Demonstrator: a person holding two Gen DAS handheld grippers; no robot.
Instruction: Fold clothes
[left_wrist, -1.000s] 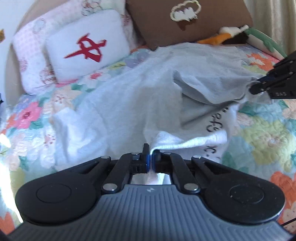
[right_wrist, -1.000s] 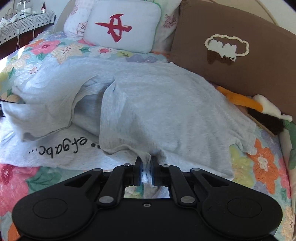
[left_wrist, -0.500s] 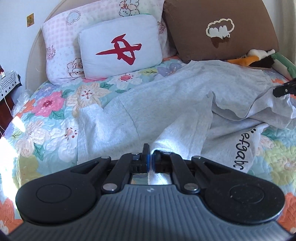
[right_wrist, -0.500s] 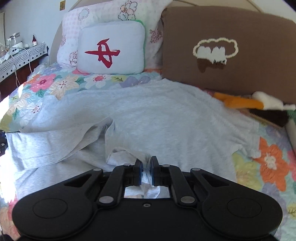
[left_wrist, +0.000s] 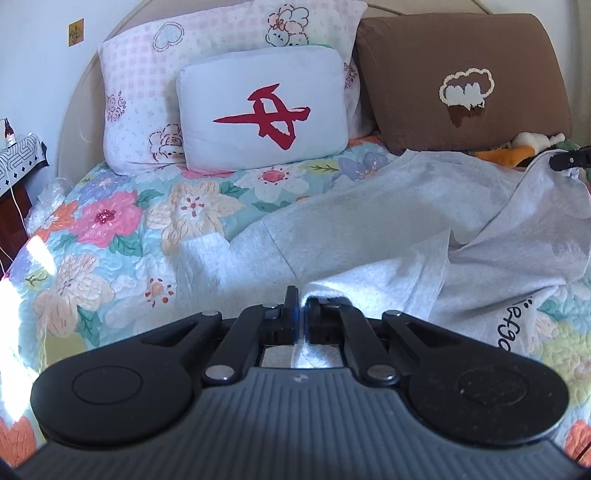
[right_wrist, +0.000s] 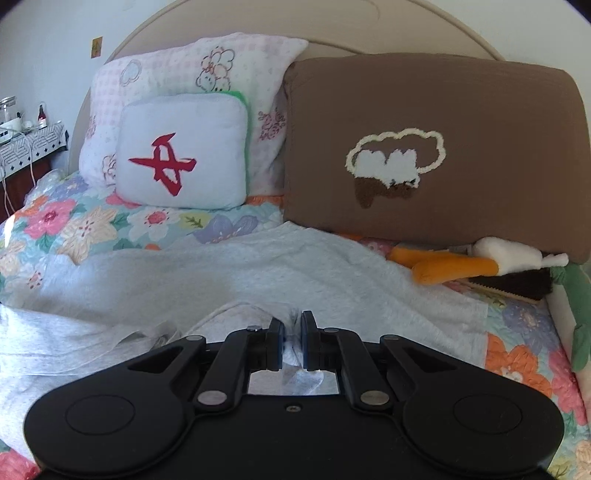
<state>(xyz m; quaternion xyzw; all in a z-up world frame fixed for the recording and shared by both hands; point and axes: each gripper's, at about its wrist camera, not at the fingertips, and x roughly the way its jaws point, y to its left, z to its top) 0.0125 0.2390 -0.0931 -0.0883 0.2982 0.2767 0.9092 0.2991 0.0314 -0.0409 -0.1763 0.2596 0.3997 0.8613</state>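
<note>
A light grey T-shirt (left_wrist: 388, 229) with black lettering lies spread on the floral quilt (left_wrist: 110, 229). It also shows in the right wrist view (right_wrist: 258, 273). My left gripper (left_wrist: 303, 299) is shut on one edge of the shirt, with the cloth pinched between its fingers. My right gripper (right_wrist: 291, 325) is shut on another edge of the shirt. The right gripper's tip shows at the far right of the left wrist view (left_wrist: 570, 158), holding the cloth up off the bed.
At the head of the bed stand a white cushion with a red character (left_wrist: 262, 114), a pink patterned pillow (left_wrist: 147, 74) and a brown cushion (right_wrist: 432, 155). Plush toys (right_wrist: 480, 264) lie at the right. A side table (right_wrist: 29, 144) stands at the left.
Both grippers have pulled back and lifted with the shirt, so the view tilted up toward the pillows. The shirt's near edge has been drawn toward me and stretched flatter.
</note>
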